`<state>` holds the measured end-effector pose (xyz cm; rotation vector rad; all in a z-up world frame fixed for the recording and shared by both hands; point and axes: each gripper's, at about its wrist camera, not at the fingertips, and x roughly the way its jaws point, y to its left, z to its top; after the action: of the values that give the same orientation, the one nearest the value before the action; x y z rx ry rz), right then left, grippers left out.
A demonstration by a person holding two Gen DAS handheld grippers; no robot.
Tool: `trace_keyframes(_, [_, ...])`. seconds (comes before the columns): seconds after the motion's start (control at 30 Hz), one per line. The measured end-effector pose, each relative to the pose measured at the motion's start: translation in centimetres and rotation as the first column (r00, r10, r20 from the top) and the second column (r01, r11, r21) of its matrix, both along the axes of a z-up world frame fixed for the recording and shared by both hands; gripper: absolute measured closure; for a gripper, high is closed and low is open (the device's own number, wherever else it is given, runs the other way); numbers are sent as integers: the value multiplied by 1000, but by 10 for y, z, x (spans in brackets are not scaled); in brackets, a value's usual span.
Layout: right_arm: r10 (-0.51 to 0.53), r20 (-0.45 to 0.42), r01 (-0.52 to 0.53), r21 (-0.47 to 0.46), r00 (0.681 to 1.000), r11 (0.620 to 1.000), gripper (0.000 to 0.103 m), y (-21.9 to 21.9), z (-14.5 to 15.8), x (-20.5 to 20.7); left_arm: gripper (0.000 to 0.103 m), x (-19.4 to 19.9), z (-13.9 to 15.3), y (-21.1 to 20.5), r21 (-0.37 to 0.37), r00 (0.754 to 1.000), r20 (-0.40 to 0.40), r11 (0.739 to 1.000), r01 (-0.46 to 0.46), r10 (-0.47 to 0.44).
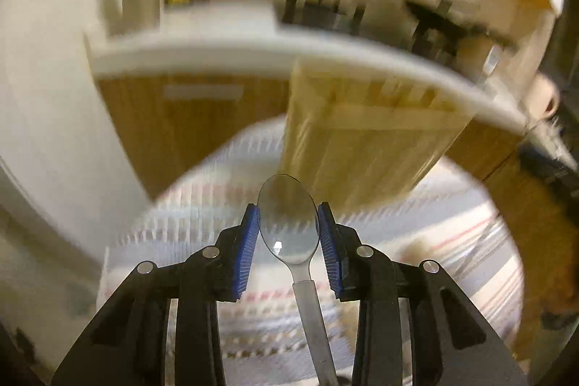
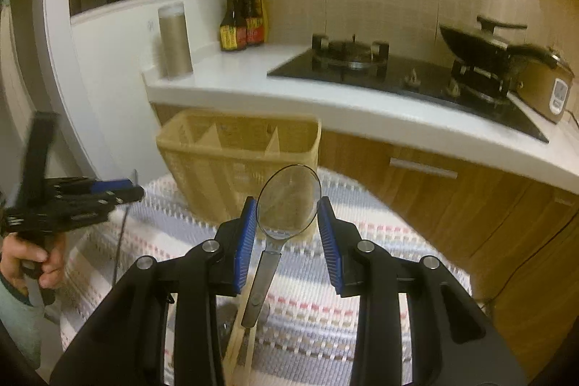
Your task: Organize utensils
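In the left wrist view my left gripper (image 1: 288,227) is shut on a metal spoon (image 1: 288,223), its bowl pinched between the blue pads (image 1: 249,241) and its handle running back under the gripper. A beige compartmented utensil basket (image 1: 362,140) stands blurred just beyond it. In the right wrist view my right gripper (image 2: 287,223) is shut on a second metal spoon (image 2: 288,201), bowl up and handle hanging down. The basket (image 2: 231,161) stands ahead and slightly left on the striped mat (image 2: 362,241). At the left edge a hand (image 2: 32,259) holds the left gripper (image 2: 123,189).
Pale wooden sticks (image 2: 235,346) lie on the mat under the right gripper. Behind the basket runs a white counter (image 2: 325,111) with a gas hob (image 2: 362,67), a wok (image 2: 481,42), a rice cooker (image 2: 546,89), sauce bottles (image 2: 242,20) and a canister (image 2: 175,42). Wooden cabinets (image 2: 452,198) stand below.
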<state>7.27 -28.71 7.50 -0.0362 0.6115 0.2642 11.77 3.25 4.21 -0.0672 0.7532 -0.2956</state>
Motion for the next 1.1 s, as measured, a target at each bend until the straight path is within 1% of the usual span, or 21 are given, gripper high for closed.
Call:
trace_keyframes(0.03, [-3,19,3,5,1000,1000,72,0,7,2,71,0,17,-9,-20,998,58,1000,5,-4])
trace_keyframes(0.07, [-5,34,5,7,999,1000,72,1,13,4,71,1,28,-19,-28,995,98,1000,9,-6])
trace_keyframes(0.13, [-12,78,11,14,997,1000,72,2,28,10,71,-2,56,-24,-47,983,185,999,28,-19])
trace_keyframes(0.2, [-20,115,18,23,993,1000,72,4,41,16,71,2,71,-29,-60,971,238,997,43,-27])
trace_keyframes(0.23, [-25,135,21,27,991,999,72,5,48,19,71,12,79,-42,-66,962,273,997,46,-26])
trace_keyframes(0.3, [-35,189,29,32,981,999,72,6,64,23,71,15,97,-50,-65,944,328,997,41,-17])
trace_keyframes(0.33, [-44,213,38,34,976,999,72,7,71,26,71,17,105,-56,-56,930,369,998,19,3])
trace_keyframes(0.4, [-69,268,61,36,961,997,72,7,86,32,71,17,114,-63,-51,900,434,999,1,21])
trace_keyframes(0.43, [-80,288,72,35,954,997,72,7,90,35,71,18,117,-65,-51,882,470,999,-11,34])
trace_keyframes(0.47, [-89,304,83,33,949,996,72,8,93,38,71,21,118,-68,-42,858,511,998,-38,54])
trace_keyframes(0.53, [-110,329,107,26,938,994,72,10,95,48,71,25,116,-74,-29,827,558,997,-70,74])
trace_keyframes(0.6, [-127,346,130,15,929,991,72,13,90,59,71,32,113,-78,-33,809,581,996,-87,90])
trace_keyframes(0.67, [-141,355,150,0,924,989,72,17,81,67,71,43,102,-79,-25,792,599,991,-128,117])
trace_keyframes(0.7, [-145,353,158,-9,924,987,72,18,74,72,71,48,95,-78,-27,789,602,991,-132,121])
trace_keyframes(0.77, [-152,334,169,-22,930,985,72,20,60,83,71,57,84,-77,-27,782,604,985,-168,150])
trace_keyframes(0.8, [-153,325,170,-24,933,985,72,20,55,87,71,61,78,-76,-30,784,602,985,-171,154])
trace_keyframes(0.9, [-154,288,170,-33,945,985,72,20,38,98,71,69,61,-73,-40,795,587,987,-157,151])
trace_keyframes(1.0, [-147,253,161,-37,956,986,72,20,26,105,71,72,44,-75,-10,807,576,988,-153,130])
trace_keyframes(1.07, [-146,234,159,-41,961,986,72,20,19,107,71,74,36,-76,10,823,558,991,-136,108])
trace_keyframes(1.1, [-143,223,156,-41,964,987,71,21,16,108,71,74,32,-77,14,826,554,991,-134,104])
